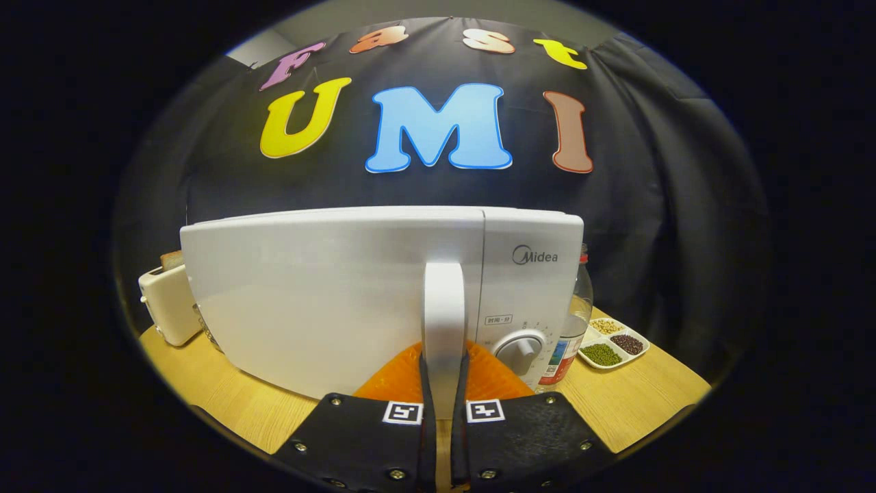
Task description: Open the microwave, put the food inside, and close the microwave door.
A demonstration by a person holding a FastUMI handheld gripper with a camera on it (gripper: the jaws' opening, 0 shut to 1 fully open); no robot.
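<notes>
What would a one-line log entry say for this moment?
stage: opening | gripper: shut on door handle | microwave: door shut | food: not seen | beside: toaster, bottle

Claw [443, 383] clamps microwave handle [443, 308] — door closed.

Cream toaster [166, 305] on the wooden table [636, 404], a slice of bread sticking up from its slot. Something glass or metallic just beside the toaster, mostly hidden, can't tell what. Clear plastic bottle [577, 311] with red cap and label stands upright on the table. Near the bottle, white divided dish [612, 344] with three compartments: pale beans, dark reddish beans, green beans. Black cloth wall [657, 226] hangs behind everything.
</notes>
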